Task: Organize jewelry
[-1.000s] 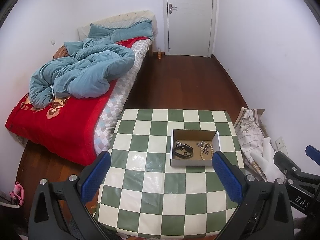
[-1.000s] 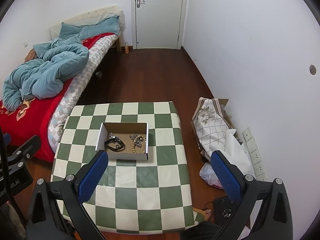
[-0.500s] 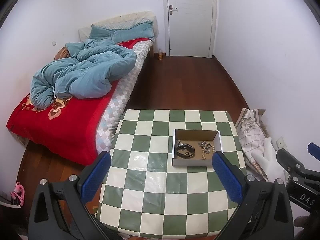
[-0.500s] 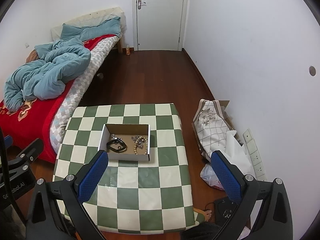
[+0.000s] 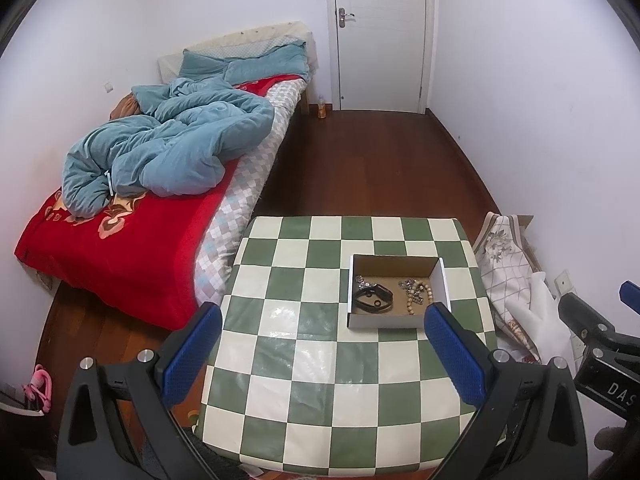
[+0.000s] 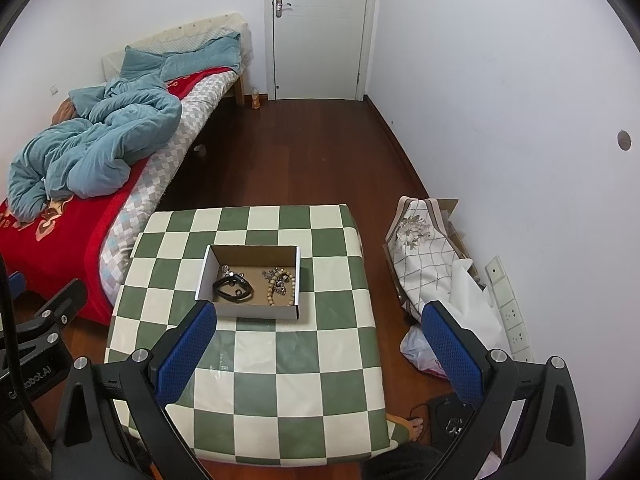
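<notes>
A small open cardboard box [image 5: 397,322] [image 6: 248,312] sits on the green-and-white checkered table [image 5: 304,360] [image 6: 280,380]. Inside lie a black band [image 5: 372,298] [image 6: 233,290], a wooden bead bracelet with metal charms [image 5: 418,294] [image 6: 280,282] and a small silver piece [image 5: 360,280] [image 6: 227,270]. My left gripper [image 5: 320,346] is open and empty, held high above the table's near side. My right gripper [image 6: 316,340] is also open and empty, high above the table, with the box to the left of its centre.
A bed with a red cover and blue duvet [image 5: 160,160] stands to the left. A patterned bag [image 6: 424,256] and white plastic bags [image 6: 468,312] lie on the floor to the right by the wall. A closed door [image 5: 380,32] is at the far end.
Both grippers have risen and drawn back slightly; the table and box look a little smaller and lower in view. Jaws stay open and empty.
</notes>
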A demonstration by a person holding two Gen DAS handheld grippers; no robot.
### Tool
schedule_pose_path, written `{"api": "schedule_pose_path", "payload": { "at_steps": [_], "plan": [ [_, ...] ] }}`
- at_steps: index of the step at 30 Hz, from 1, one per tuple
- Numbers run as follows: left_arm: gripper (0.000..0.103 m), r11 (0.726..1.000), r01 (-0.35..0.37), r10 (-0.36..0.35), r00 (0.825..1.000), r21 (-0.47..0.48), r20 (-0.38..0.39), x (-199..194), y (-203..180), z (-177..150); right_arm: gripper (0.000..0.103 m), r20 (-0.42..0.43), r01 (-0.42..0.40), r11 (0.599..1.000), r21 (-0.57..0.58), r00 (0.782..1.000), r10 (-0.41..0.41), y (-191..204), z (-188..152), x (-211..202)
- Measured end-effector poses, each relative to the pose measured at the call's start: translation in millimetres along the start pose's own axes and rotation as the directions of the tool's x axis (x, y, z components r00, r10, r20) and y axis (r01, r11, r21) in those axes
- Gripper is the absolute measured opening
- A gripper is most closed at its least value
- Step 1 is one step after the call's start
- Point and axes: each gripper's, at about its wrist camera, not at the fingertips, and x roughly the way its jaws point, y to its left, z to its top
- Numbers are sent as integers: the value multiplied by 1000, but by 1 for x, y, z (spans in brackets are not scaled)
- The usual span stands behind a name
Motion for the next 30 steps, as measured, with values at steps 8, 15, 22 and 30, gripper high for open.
{"api": "schedule_pose_path", "payload": {
  "at_steps": [8, 15, 22, 30],
  "plan": [
    [103, 1000, 2, -2, 1000, 3, 2, 1, 1, -1, 103, 4, 1, 1000, 3, 1000, -1, 1, -3, -1],
    [103, 1000, -1, 1, 1000, 1, 6, 2, 3, -4, 103, 2, -1, 1000, 1, 1000, 1, 1, -4, -1],
    [103, 1000, 0, 0, 1000, 1, 7, 1, 4, -4, 103, 4, -5, 1000, 4, 1000, 5, 1, -4, -1],
    [103, 1000, 11, -11, 1000, -4, 15, -1, 7, -4, 103, 0, -9, 1000, 2, 1000, 9, 1, -5, -2]
  ]
}}
